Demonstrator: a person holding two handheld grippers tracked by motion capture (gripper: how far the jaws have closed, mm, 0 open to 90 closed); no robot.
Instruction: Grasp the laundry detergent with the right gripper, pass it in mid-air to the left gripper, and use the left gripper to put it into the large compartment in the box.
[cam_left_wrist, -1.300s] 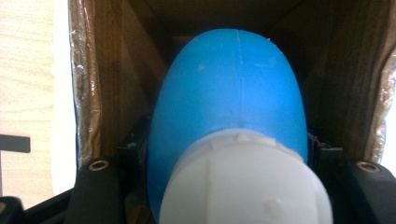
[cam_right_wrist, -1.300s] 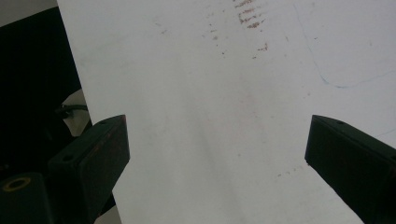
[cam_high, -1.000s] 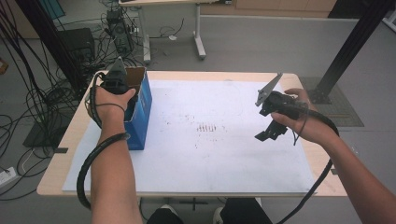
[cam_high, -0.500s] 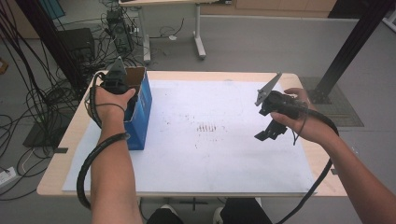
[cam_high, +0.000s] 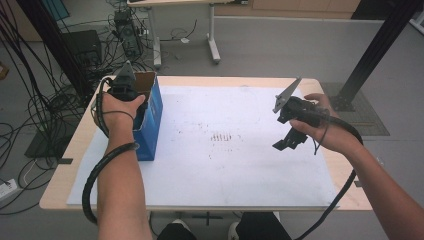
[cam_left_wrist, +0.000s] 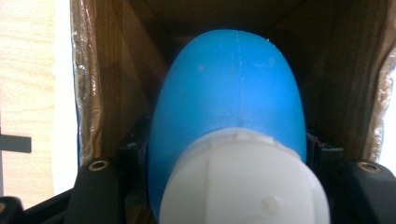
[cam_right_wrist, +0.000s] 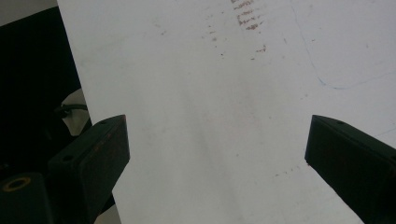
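Nothing changed from the earlier high views; both hands and the box in the same places as a second ago. Left gripper (cam_high: 125, 82) poised over the open top of the blue-sided cardboard box (cam_high: 152, 117) at the left edge of the desk (cam_high: 200, 80), pointing down into it; clamped on a blue bottle (cam_left_wrist: 229, 88) with a white cap (cam_left_wrist: 243, 182), the bottle held between the jaws with its rounded end hanging inside the box's brown walls, cap end nearest the camera. Right gripper (cam_high: 287, 145) held above the right part of the white sheet (cam_high: 225, 170), well apart from the box; jaws spread wide with nothing between them, marked white paper beneath in the right gripper view.
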